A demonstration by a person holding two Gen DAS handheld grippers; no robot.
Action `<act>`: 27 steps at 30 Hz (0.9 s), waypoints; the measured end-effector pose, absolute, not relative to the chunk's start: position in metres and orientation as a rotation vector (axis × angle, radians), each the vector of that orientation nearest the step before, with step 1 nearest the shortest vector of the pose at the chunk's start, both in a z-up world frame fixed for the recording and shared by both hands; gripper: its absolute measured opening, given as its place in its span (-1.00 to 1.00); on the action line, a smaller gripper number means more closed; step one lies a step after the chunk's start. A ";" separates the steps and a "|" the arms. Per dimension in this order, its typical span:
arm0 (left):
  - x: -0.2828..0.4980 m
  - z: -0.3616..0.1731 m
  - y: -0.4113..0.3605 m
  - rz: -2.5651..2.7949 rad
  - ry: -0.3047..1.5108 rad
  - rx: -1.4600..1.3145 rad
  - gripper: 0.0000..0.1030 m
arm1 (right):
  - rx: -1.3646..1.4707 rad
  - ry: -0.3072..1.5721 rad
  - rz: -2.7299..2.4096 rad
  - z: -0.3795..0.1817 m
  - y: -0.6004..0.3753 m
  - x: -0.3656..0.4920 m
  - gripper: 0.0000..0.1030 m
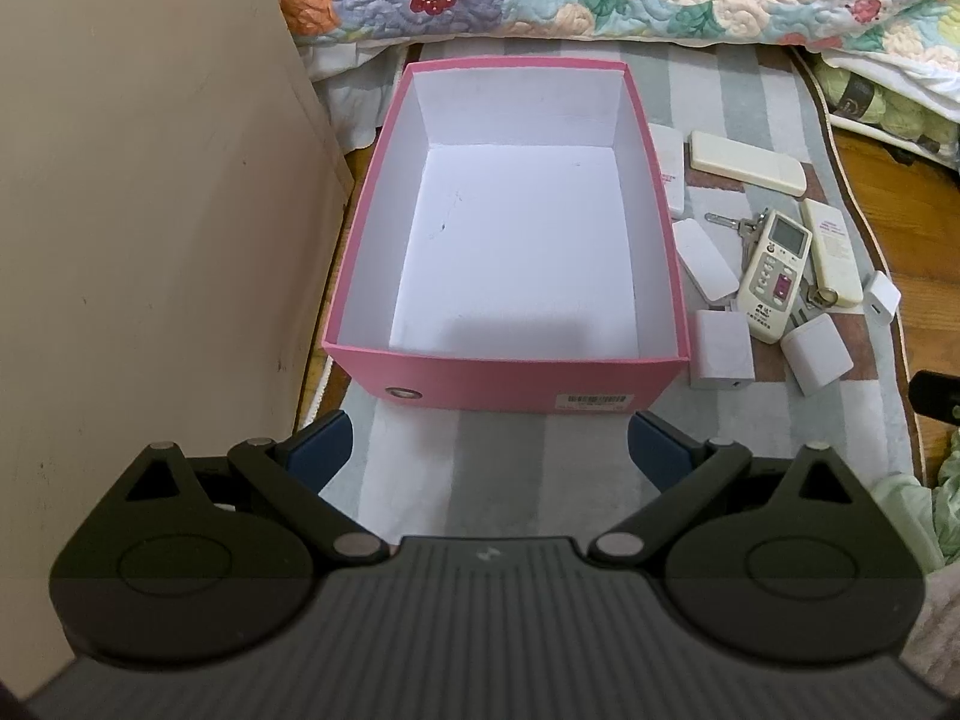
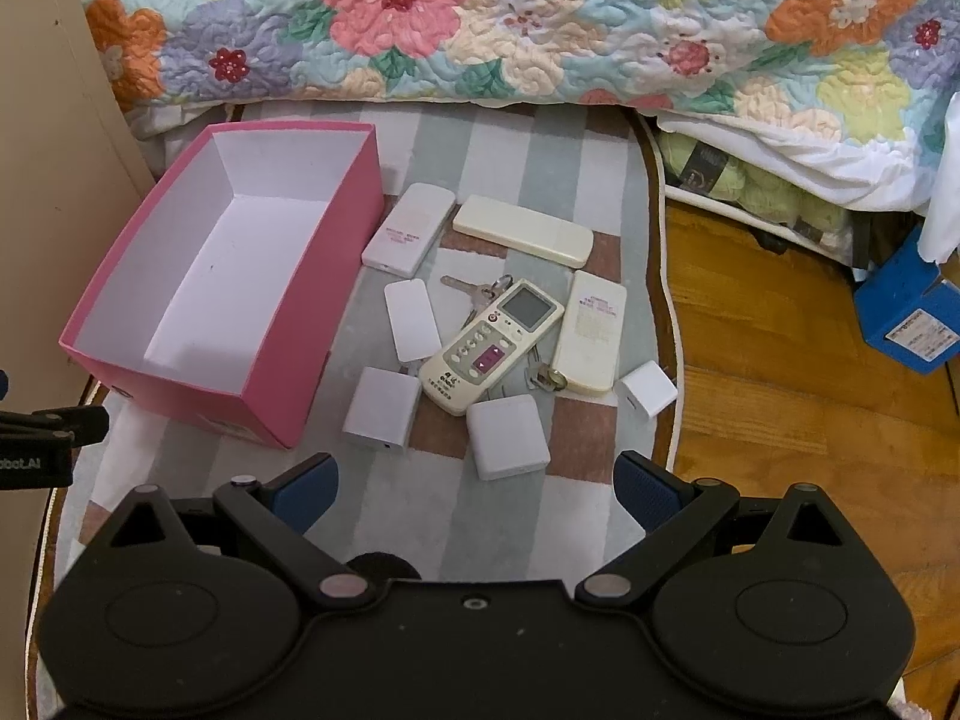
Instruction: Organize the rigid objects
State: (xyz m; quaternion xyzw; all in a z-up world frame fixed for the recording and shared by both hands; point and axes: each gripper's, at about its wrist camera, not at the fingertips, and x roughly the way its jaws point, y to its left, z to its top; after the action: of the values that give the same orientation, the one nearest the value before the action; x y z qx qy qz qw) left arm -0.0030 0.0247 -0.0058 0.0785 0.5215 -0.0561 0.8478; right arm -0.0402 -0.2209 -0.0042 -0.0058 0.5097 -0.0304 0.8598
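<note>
Two white chargers (image 2: 507, 437) — before hand-held gripper (image 2: 474, 489)

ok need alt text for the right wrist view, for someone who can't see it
An open right gripper hovers over a striped rug scattered with white remotes, small white boxes and keys, one remote with a screen lying in the middle. An empty pink box sits to their left, a floral quilt behind.

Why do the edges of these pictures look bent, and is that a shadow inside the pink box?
Left wrist view: the fisheye lens bows the pink box outward, and a soft grey shadow lies on its white floor near the front wall. Right wrist view: the same curving bends the rug edge and floral quilt; lighting is even, the remote with a screen sharp, without glare.
</note>
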 end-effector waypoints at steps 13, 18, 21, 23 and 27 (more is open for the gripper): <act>-0.003 -0.003 0.029 -0.116 1.085 0.177 0.93 | -0.012 1.078 -0.061 -0.006 -0.219 -0.040 0.94; -0.004 -0.001 0.033 -0.111 1.066 0.182 0.93 | -0.004 1.086 -0.049 -0.009 -0.216 -0.039 0.94; -0.008 0.003 0.034 -0.115 1.052 0.204 0.93 | -0.012 1.090 -0.050 -0.009 -0.213 -0.038 0.94; -0.008 0.006 0.035 -0.139 1.064 0.214 0.93 | -0.014 1.089 -0.049 -0.009 -0.212 -0.037 0.94; -0.007 0.015 0.042 -0.173 1.074 0.193 0.93 | 0.013 1.085 -0.044 -0.009 -0.211 -0.035 0.94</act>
State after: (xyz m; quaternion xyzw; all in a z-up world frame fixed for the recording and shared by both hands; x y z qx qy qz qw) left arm -0.0066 0.0424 0.0154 0.0915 0.5101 -0.0821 0.8513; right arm -0.0347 -0.2113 -0.0088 0.0061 0.5164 -0.0210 0.8561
